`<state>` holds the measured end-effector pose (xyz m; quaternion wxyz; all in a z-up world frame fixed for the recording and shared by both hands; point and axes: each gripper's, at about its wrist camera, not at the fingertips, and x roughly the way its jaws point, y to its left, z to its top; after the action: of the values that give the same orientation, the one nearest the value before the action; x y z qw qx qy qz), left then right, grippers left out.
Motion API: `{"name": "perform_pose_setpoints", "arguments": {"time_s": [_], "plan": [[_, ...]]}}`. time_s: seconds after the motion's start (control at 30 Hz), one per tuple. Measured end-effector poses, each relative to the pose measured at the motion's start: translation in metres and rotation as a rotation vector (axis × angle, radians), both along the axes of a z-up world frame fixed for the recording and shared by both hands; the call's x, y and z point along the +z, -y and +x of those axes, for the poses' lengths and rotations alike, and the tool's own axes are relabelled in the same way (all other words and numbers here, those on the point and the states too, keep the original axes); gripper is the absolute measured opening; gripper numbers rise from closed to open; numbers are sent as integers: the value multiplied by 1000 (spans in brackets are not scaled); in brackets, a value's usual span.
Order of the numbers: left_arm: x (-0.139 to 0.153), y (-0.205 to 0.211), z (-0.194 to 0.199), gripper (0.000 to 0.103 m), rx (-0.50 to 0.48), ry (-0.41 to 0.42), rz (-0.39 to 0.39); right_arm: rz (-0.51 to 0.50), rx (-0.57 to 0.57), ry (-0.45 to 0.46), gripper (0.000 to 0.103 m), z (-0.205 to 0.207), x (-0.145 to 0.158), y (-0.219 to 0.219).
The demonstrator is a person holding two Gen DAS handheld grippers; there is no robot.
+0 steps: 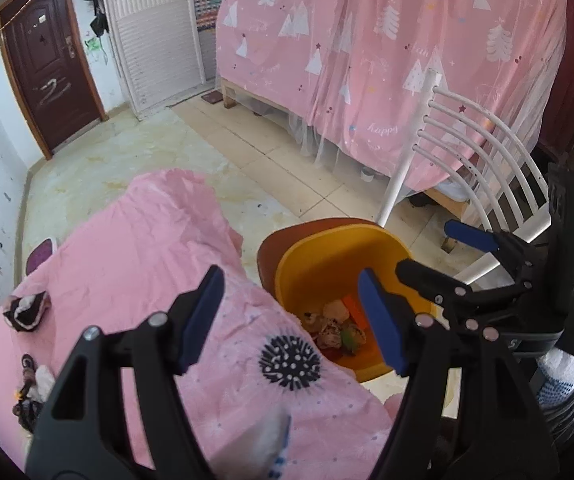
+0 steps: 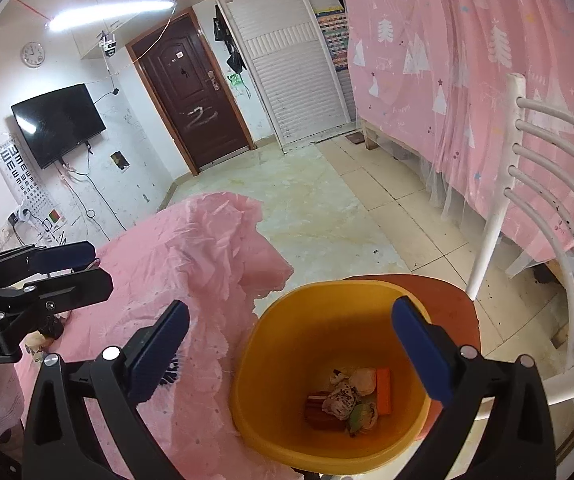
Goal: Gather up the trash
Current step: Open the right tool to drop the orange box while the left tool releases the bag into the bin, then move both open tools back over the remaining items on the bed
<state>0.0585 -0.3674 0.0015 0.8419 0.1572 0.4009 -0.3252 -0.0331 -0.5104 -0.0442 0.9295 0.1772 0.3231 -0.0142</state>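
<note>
Right wrist view looks down over a worktop draped in a pink cloth (image 2: pixel 191 248), whose scalloped edge hangs beside a yellow bin (image 2: pixel 287 424). That bin sits on the reddish-brown seat (image 2: pixel 459 304) of a white chair (image 2: pixel 499 216) with a curved slatted back. Beyond lies a pale tiled floor (image 2: pixel 327 208), a dark brown door (image 2: pixel 191 96), a white louvred door (image 2: pixel 291 60), a wall-mounted television (image 2: pixel 59 124), a round clock (image 2: pixel 33 54) and a long pink curtain (image 2: pixel 467 60) printed with white trees.

One bin is in sight, one chair and two grippers. At the bottom of the bin lies a small heap of trash (image 2: pixel 347 400): several crumpled wrappers, an orange block and a dark red piece; their exact count cannot be told. In the left wrist view, two further clumps of dark and white scraps lie on the cloth, one (image 1: pixel 25 312) near its left edge and another (image 1: pixel 31 388) nearer the camera.

The right gripper (image 2: pixel 291 356) stands wide open with nothing between its blue pads, poised above the bin's mouth, so the trash lies just below and beyond it. The left gripper (image 1: pixel 291 320) is also spread apart and empty, straddling the cloth's edge and the near rim of the bin, with the trash heap visible beside its right-hand pad. A black flower print (image 1: pixel 289 362) marks the cloth between its fingers.
</note>
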Motion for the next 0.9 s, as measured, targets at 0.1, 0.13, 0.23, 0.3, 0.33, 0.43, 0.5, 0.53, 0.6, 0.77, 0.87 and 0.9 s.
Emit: {"name": "perform_pose_setpoints", "arguments": {"time_s": [0.1, 0.13, 0.23, 0.3, 0.33, 0.43, 0.5, 0.53, 0.6, 0.77, 0.87, 0.9], "plan": [[5, -20, 0, 67, 25, 13, -7, -15, 34, 6, 92, 7, 7, -18], [6, -28, 0, 69, 37, 17, -9, -19, 44, 7, 92, 9, 9, -24], [10, -53, 1, 71, 73, 30, -20, -36, 80, 9, 92, 17, 15, -43], [13, -69, 2, 71, 99, 37, -29, -45, 104, 8, 92, 22, 19, -57], [14, -77, 3, 71, 113, 39, -33, -50, 116, 8, 92, 25, 20, -63], [16, -99, 6, 71, 145, 44, -37, -69, 149, 9, 92, 33, 24, -83], [16, -112, 8, 71, 166, 52, -34, -80, 166, 8, 92, 38, 27, -96], [17, -118, 10, 73, 176, 55, -33, -84, 175, 8, 92, 41, 28, -101], [19, -130, 14, 75, 198, 64, -28, -97, 200, 7, 92, 46, 31, -115], [24, -162, 34, 77, 264, 76, -10, -126, 267, -4, 92, 60, 33, -151], [26, -182, 50, 77, 307, 71, 4, -142, 306, -9, 92, 69, 34, -172], [27, -189, 55, 77, 320, 65, 8, -146, 315, -11, 92, 71, 34, -177]]}}
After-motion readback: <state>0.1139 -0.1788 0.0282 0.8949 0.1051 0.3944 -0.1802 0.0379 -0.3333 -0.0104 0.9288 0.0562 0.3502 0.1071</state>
